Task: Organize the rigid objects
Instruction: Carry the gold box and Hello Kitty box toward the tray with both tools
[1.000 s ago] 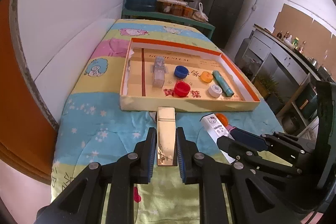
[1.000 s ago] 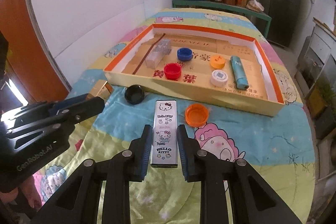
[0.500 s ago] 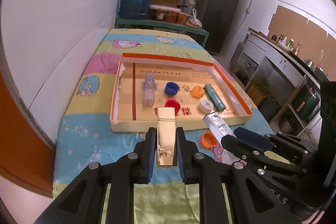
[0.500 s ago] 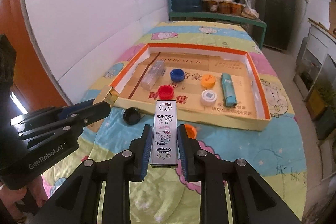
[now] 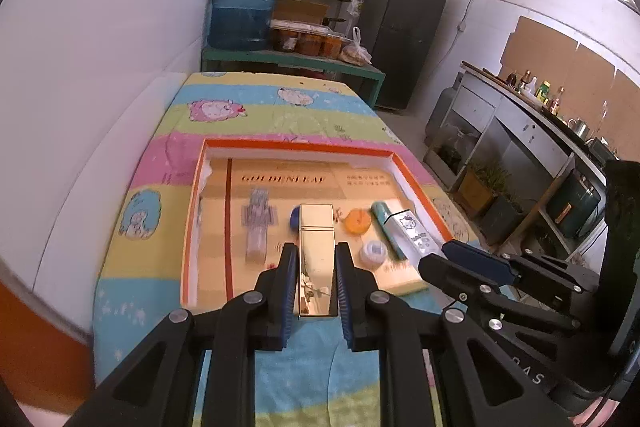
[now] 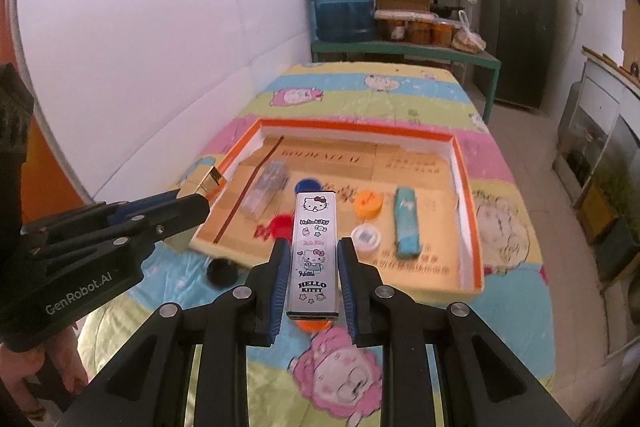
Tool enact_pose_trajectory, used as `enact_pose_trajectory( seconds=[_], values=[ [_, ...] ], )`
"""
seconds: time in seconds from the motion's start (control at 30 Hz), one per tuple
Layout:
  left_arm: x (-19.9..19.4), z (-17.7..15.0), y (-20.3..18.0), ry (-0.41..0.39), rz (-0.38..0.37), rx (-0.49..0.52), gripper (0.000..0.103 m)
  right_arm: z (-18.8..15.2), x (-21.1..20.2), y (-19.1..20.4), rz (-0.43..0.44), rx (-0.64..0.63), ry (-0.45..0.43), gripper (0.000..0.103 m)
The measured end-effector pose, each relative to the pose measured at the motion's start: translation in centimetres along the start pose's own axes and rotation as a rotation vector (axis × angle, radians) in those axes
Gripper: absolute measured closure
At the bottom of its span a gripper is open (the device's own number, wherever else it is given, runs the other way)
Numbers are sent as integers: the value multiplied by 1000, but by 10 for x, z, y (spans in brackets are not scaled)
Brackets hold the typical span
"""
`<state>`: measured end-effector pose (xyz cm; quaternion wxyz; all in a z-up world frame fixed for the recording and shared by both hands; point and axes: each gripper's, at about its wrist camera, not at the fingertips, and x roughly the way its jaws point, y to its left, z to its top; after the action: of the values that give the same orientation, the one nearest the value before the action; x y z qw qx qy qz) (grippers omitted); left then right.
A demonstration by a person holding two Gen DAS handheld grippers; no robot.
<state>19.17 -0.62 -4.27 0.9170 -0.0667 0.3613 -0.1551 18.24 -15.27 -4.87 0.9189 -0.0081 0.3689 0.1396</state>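
Observation:
My left gripper [image 5: 317, 255] is shut on a gold rectangular lighter [image 5: 317, 247], held in the air over the near edge of the orange-rimmed box [image 5: 416, 183]. My right gripper [image 6: 313, 255] is shut on a white Hello Kitty lighter [image 6: 314, 235], also lifted above the box's [image 6: 466, 187] near side. In the box lie a clear plastic case [image 6: 268, 193], a blue cap [image 6: 307, 185], a red cap [image 6: 280, 225], an orange cap [image 6: 369, 203], a white cap [image 6: 366, 237] and a teal lighter [image 6: 407, 221]. The right gripper's lighter [image 5: 408, 231] shows in the left wrist view, and the gold lighter [image 6: 212, 179] in the right wrist view.
On the cartoon-print cloth [image 6: 360, 95] in front of the box lie a black cap [image 6: 221, 271] and an orange cap [image 6: 312, 325], half hidden under the held lighter. A white wall [image 6: 140, 47] runs along the left. A water jug [image 5: 244, 11] and shelves stand beyond the table's far end.
Both grippers have risen and moved forward with their lighters, from over the cloth to over the box's near edge. Neither grip has altered.

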Motion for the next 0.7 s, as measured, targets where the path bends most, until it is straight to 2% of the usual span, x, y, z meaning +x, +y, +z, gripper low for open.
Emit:
enact_pose_trajectory(
  seconds=[0.3, 0.7],
  values=[
    [31, 41, -9, 12, -7, 29, 84, 37, 15, -24, 1, -5, -8, 78],
    [105, 78, -4, 105, -2, 1, 84, 74, 65, -71, -20, 6, 49, 78]
  ],
)
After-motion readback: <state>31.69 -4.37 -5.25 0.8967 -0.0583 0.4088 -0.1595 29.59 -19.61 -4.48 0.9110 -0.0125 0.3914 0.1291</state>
